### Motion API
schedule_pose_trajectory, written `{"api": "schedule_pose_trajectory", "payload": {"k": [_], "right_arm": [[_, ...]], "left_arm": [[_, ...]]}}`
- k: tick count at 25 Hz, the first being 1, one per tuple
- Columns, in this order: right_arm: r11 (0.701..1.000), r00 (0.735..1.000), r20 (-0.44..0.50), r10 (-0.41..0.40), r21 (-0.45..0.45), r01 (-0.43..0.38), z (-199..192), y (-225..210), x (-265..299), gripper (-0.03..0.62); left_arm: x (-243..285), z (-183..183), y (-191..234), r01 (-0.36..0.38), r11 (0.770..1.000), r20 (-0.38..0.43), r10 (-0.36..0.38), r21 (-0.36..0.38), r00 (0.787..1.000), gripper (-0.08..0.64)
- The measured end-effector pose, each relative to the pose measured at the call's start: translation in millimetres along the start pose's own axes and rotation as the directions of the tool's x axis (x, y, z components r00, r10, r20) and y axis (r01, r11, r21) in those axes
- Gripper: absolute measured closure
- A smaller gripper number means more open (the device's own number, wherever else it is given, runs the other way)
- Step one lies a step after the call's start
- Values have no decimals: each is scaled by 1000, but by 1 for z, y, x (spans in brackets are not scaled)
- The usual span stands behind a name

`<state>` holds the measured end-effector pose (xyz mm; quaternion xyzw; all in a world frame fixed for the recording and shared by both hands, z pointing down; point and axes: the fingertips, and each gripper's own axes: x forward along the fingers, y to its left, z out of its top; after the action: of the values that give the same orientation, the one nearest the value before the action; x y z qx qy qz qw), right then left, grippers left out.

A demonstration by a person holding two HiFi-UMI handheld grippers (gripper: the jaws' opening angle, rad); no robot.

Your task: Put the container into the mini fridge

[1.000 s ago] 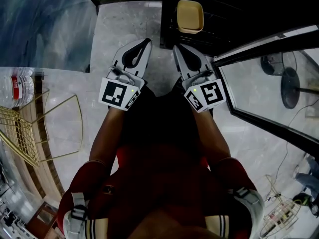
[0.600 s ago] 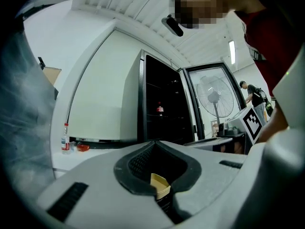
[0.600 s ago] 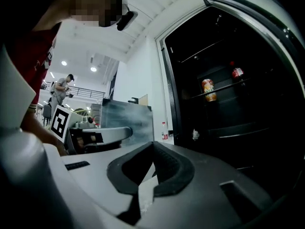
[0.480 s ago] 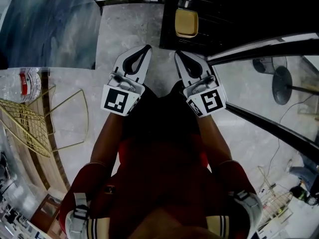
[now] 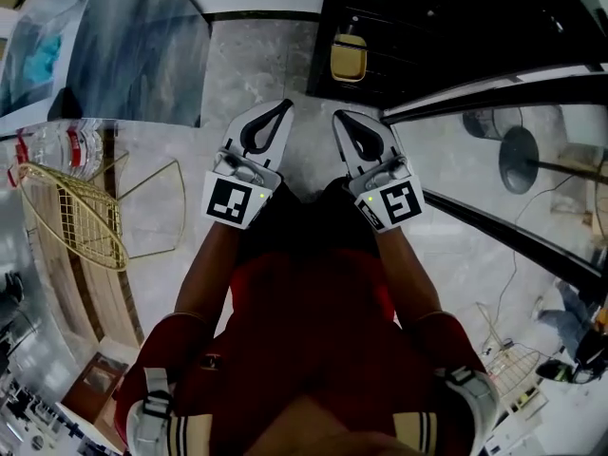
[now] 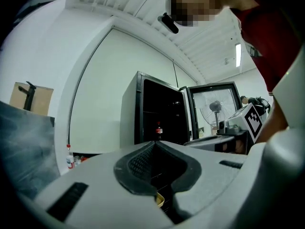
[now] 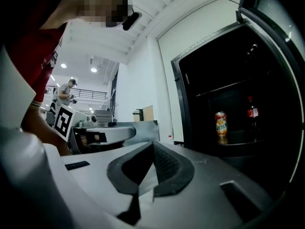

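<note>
Now the left claw [image 5: 281, 107] and right claw [image 5: 340, 119] hang side by side, jaws pressed together, each empty. Just beyond them the yellow container [image 5: 349, 58] rests inside the open mini fridge [image 5: 446, 27], whose glass door [image 5: 513, 91] stands swung out rightward.

2 grippers, left gripper [image 5: 281, 107] and right gripper [image 5: 340, 118]: smooth matt white plastic shells; pads [image 6: 137, 161] black, rubbery, fine grid texture.
Container [image 5: 349, 57]: tan plastic, slight sheen.
Mini fridge [image 6: 129, 113]: dark smooth casing; door [image 5: 475, 188] clear glass, dark frame.
Floor [image 5: 256, 55]: pale polished stone.
Wire rack [image 5: 76, 218]: gold metal.
Bottle [image 5: 66, 148]: clear plastic.
Can [image 7: 221, 124]: shiny printed metal.
Sleeve [image 5: 166, 345]: red cloth.
</note>
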<state>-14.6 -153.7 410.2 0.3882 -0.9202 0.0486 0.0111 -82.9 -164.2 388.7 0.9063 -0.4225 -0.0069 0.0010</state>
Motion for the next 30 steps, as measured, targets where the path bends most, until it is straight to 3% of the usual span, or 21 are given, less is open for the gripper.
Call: {"api": "schedule_pose_trajectory", "payload": {"k": [9, 16, 30], "right_arm": [[999, 999, 17, 33, -8, -33, 114, 43, -20, 593], [999, 999, 26, 39, -7, -38, 181, 71, -41, 594], [999, 997, 70, 40, 1, -40, 237, 88, -81, 594]], "left_arm": [[-29, 116, -15, -13, 1000, 6, 13, -3, 1000, 552], [-51, 183, -31, 2, 1000, 9, -2, -9, 1000, 552], [-78, 242, -62, 7, 1000, 25, -7, -3, 1000, 552]]}}
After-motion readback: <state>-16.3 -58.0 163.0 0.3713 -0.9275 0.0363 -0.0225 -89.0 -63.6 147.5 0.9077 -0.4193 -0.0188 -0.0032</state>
